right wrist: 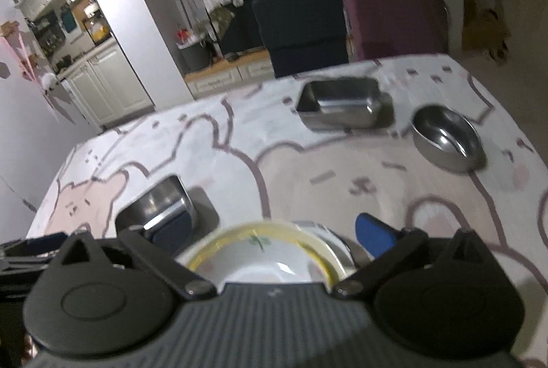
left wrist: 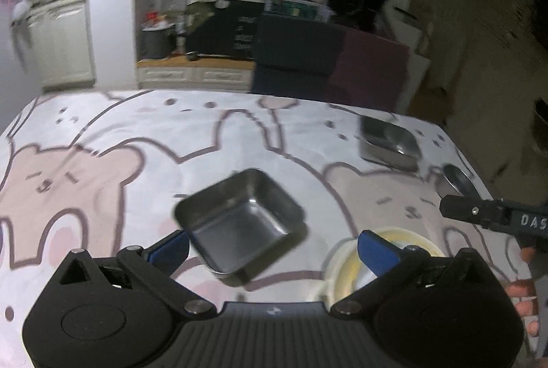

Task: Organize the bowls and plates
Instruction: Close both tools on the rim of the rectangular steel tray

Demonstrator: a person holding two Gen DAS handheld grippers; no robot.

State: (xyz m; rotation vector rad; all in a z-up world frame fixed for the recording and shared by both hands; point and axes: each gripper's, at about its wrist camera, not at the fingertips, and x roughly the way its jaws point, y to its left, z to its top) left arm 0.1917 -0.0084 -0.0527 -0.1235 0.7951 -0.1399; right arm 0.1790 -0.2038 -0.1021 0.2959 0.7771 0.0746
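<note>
Two handheld grippers are hovering over a desk (left wrist: pixel 102 135) draped in a bear-print cloth, both with their jaws spread wide and nothing between them. The left gripper (left wrist: pixel 274 246) is pointing at a square steel dish (left wrist: pixel 239 224) lying near the front of the desk, its blue pads standing clear of the rim on either side. The right gripper (right wrist: pixel 270 236) is hanging above a white bowl with a yellow rim (right wrist: pixel 267 251), which appears to be sitting on or in another light-coloured dish; the blur leaves that unclear. Farther back on the right, a rectangular steel tray (right wrist: pixel 339 106) is sitting with a smaller steel piece inside it, and a round steel bowl (right wrist: pixel 445 137) is resting just to its right.

The steel pieces are likely light, rigid and slick, so a pinch across a thin upright wall or rim looks safest. The white bowl is probably ceramic or melamine, heavier and possibly breakable; gripping its rim squarely and setting it down gently would be wise.
</note>
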